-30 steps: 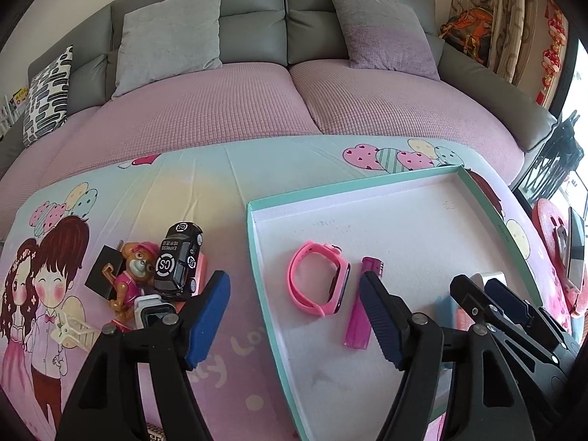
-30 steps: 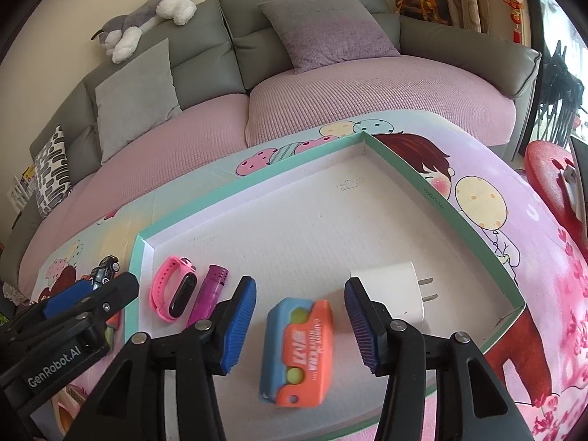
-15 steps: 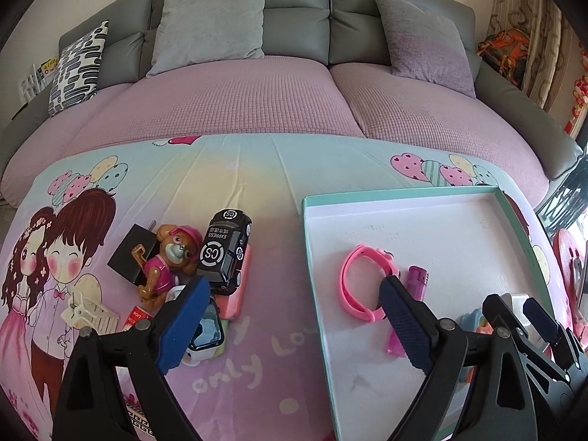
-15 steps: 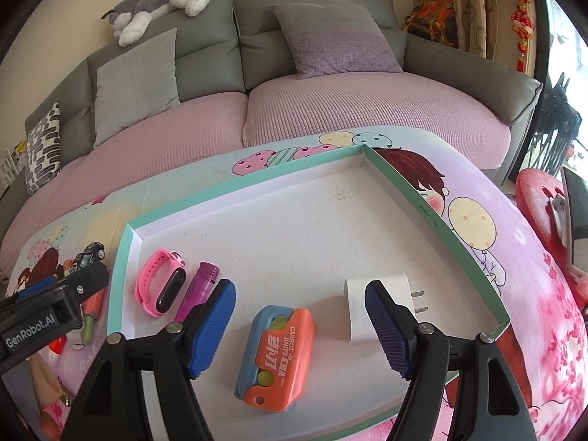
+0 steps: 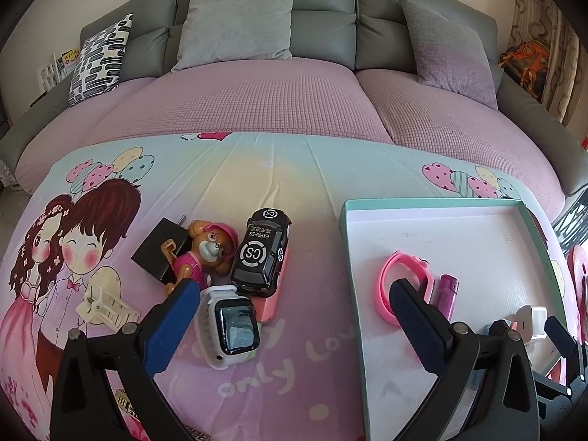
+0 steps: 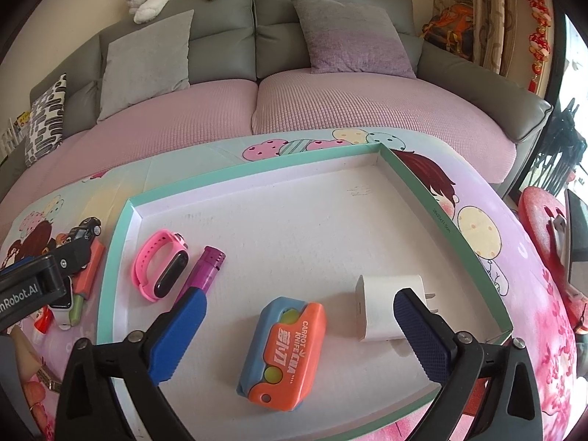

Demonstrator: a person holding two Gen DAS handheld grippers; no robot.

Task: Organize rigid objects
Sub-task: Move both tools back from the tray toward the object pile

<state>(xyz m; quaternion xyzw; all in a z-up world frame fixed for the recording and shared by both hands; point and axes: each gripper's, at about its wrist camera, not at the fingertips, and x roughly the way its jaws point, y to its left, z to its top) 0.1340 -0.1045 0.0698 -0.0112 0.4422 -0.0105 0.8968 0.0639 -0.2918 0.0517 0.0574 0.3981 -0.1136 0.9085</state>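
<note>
My left gripper (image 5: 297, 325) hovers over the cartoon tablecloth, jaws opening wide and empty. Its left finger (image 5: 176, 323) is beside a white smartwatch (image 5: 229, 323). Behind the watch lie a black toy car (image 5: 262, 253), a puppy figure (image 5: 205, 253) and a black charger (image 5: 160, 251). My right gripper (image 6: 301, 334) hangs over the teal-rimmed tray (image 6: 441, 220), jaws opening. An orange and blue carrot knife (image 6: 283, 352) lies on the tray floor between the fingers, untouched. A white charger (image 6: 386, 308), pink band (image 6: 160, 270) and purple lighter (image 6: 205, 272) also lie in the tray.
A cream clip (image 5: 106, 307) and a pink flat item (image 5: 270, 301) lie among the toys. A grey sofa with a mauve cover (image 5: 257, 103) runs along the table's far edge. A red stool (image 6: 544, 220) stands at the right.
My left gripper slid left from the tray's edge to the toy pile and its jaws widened. My right gripper's jaws spread apart, leaving the carrot knife lying in the tray.
</note>
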